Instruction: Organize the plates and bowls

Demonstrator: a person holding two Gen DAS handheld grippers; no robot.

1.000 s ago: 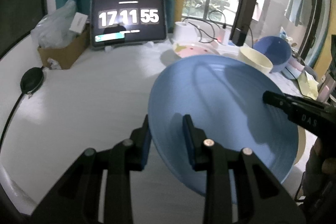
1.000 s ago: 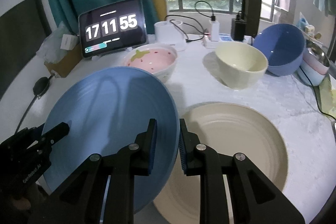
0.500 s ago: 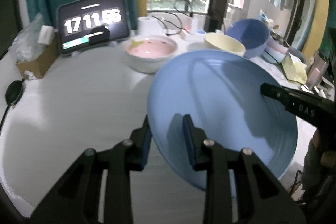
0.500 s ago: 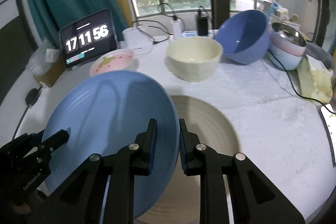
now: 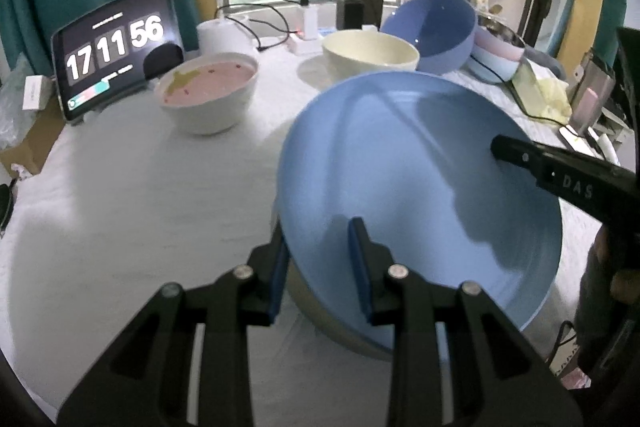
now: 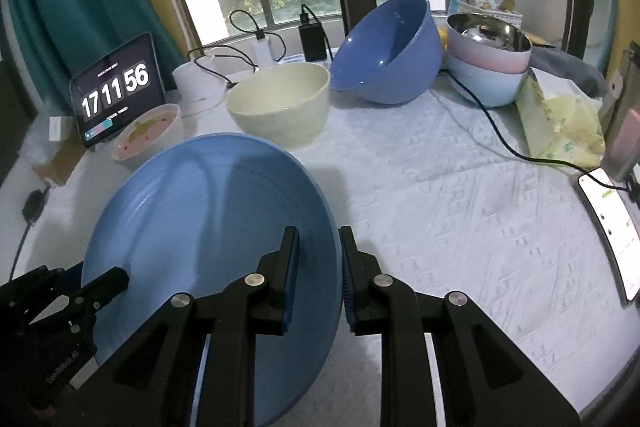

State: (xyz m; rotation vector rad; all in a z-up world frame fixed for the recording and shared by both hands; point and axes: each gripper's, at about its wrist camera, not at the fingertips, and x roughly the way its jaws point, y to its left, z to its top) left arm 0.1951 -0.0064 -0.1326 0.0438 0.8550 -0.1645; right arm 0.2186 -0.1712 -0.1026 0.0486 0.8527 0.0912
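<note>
Both grippers hold a large blue plate by opposite rims. My left gripper is shut on its near-left rim; my right gripper is shut on its right rim. A cream plate's edge shows just under the blue plate, which hides the rest. Behind stand a pink strawberry bowl, a cream bowl and a tilted dark blue bowl. The left gripper also shows in the right wrist view.
A tablet clock stands at the back left. Stacked pastel bowls with a steel one on top sit at the back right. Chargers and a black cable cross the white cloth. A phone lies at the right edge.
Both grippers carried the blue plate to the right, over the cream plate, which is now almost fully hidden. The bowls at the back look nearer.
</note>
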